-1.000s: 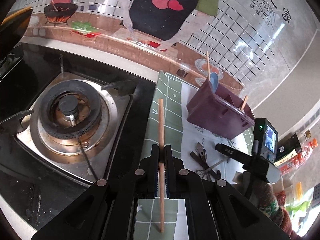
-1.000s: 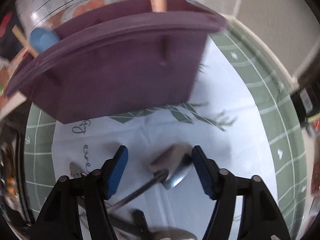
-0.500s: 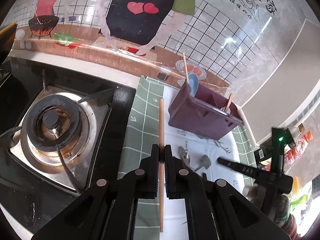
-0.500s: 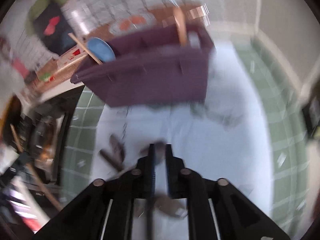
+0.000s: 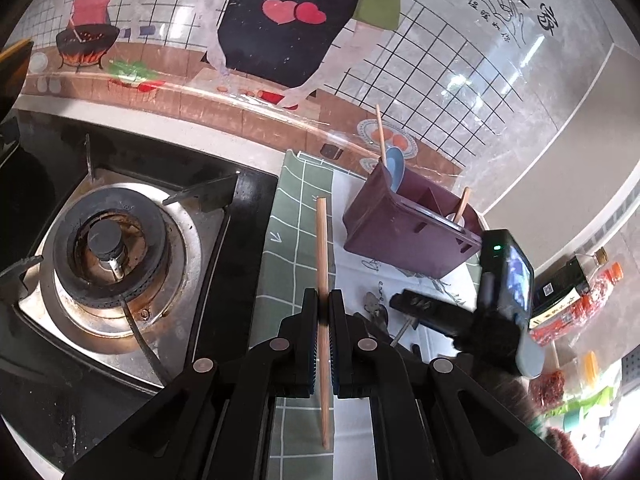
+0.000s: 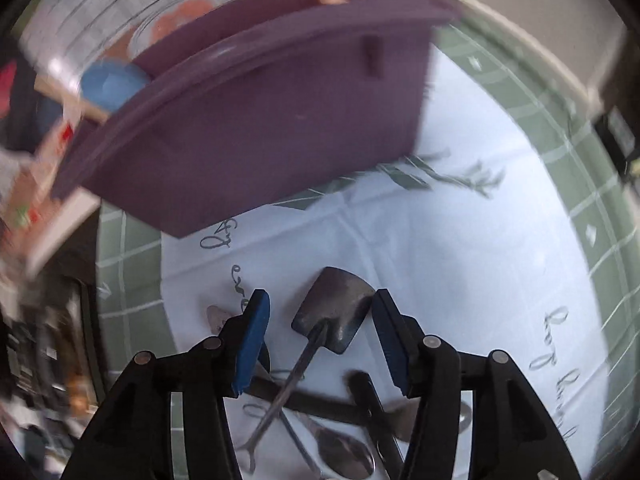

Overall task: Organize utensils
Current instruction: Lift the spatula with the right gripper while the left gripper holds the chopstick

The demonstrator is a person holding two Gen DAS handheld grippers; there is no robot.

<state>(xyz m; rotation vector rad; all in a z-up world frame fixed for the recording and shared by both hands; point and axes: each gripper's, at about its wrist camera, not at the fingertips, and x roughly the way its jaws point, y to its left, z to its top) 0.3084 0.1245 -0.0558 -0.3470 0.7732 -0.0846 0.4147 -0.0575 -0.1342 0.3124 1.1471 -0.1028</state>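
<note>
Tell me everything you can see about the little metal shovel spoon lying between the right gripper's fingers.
The shovel-shaped spoon looks like dull grey metal, with a flat, squared blade and a thin rod handle ending in a small forked tip. It lies flat on the white cloth, blade towards the purple utensil holder, its handle crossing other cutlery in the pile. The right gripper straddles the blade, its jaws having just opened; the blue pads do not appear to press on it.

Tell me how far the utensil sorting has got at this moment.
Partly done: the purple caddy already holds a blue spoon and wooden-handled pieces. In hand: the left gripper clamps a chopstick; the right gripper, jaws just reopened, straddles the shovel-shaped spoon without pressing it. Left: the loose metal utensils on the mat.
</note>
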